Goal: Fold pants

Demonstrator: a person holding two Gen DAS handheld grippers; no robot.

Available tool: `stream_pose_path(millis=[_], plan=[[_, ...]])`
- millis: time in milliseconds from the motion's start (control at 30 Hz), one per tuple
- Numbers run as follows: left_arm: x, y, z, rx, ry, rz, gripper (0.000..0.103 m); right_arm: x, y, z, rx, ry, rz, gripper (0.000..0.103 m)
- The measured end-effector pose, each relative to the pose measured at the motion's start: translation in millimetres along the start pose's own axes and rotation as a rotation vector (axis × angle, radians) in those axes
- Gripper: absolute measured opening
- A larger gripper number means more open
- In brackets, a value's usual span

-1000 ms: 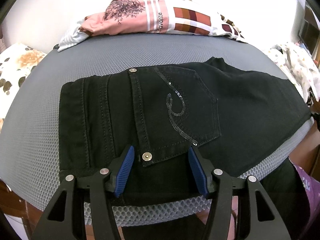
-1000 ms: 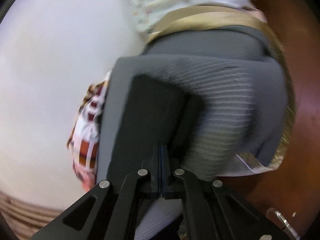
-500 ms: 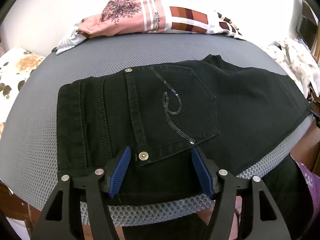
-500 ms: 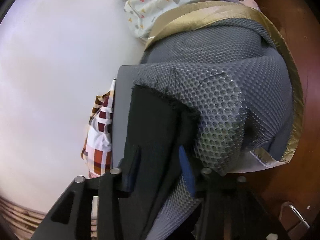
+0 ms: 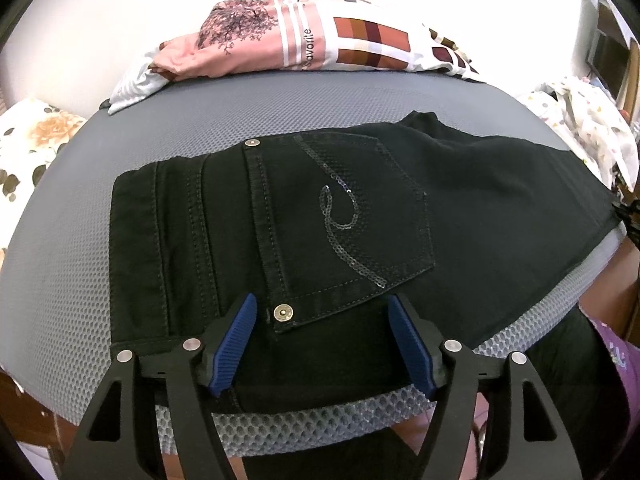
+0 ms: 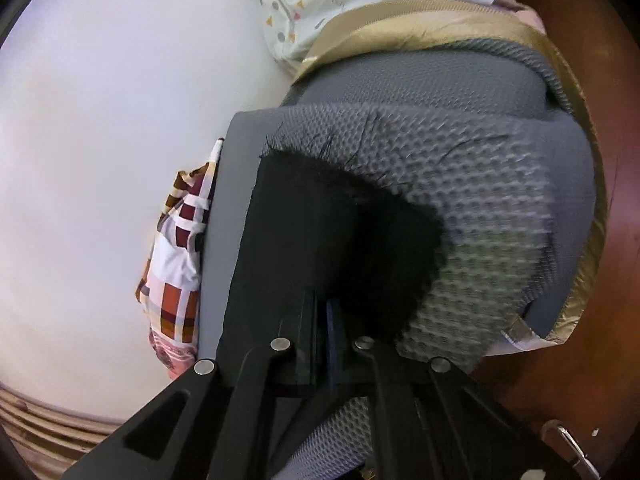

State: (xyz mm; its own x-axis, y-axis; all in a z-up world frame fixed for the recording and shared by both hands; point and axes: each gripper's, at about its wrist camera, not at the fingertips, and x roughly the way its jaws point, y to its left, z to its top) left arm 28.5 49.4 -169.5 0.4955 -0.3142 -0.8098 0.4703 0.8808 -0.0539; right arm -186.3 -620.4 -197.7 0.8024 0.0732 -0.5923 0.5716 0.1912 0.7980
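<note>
Black pants lie flat on a grey mesh cushion, back pocket with a sequin swirl facing up. My left gripper sits over the near edge of the waist. Its jaws are opening, with the pocket's rivet and cloth between the blue pads, which do not press. In the right wrist view the frayed leg end of the pants bunches up at the cushion's corner. My right gripper is shut on that cloth.
A folded pink and checked cloth lies at the cushion's back against a white wall. There is a floral cloth at the left and a white dotted cloth at the right. Brown wood lies beyond the cushion's end. A purple sleeve shows at the lower right.
The left jaws have spread wider over the waist. The right jaws opened around the leg end, then closed again, and the hem now bunches up at them.
</note>
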Motion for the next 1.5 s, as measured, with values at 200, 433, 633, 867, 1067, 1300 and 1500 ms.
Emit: stream_pose_path(millis=[200, 433, 633, 867, 1067, 1300, 1500], plan=[[-3.5, 4.3, -0.1, -0.017, 0.001, -0.017, 0.069, -19.7, -6.8, -6.3, -0.008, -0.002, -0.006, 0.004], [-4.0, 4.0, -2.0, -0.005, 0.005, -0.023, 0.069, -14.9, -19.6, -6.2, 0.025, -0.002, -0.003, 0.003], [-2.8, 2.3, -1.5, 0.002, 0.010, -0.016, 0.069, -15.3, -21.9, -4.6, 0.031, 0.013, -0.014, 0.001], [-18.3, 6.6, 7.2, -0.048, -0.020, -0.032, 0.069, -58.9, 0.7, -1.3, -0.003, -0.105, -0.088, 0.014], [-36.5, 16.2, 19.3, -0.101, -0.082, -0.003, 0.069, -10.0, 127.6, -57.5, -0.408, 0.139, 0.100, 0.016], [-68.1, 30.5, 20.8, -0.159, -0.132, 0.131, 0.073, 118.8, 269.0, -215.3, -1.051, 0.554, 0.268, 0.058], [-76.9, 59.5, 9.3, -0.224, -0.161, 0.222, 0.075, 207.3, 311.9, -276.4, -1.388, 0.632, 0.182, 0.057]])
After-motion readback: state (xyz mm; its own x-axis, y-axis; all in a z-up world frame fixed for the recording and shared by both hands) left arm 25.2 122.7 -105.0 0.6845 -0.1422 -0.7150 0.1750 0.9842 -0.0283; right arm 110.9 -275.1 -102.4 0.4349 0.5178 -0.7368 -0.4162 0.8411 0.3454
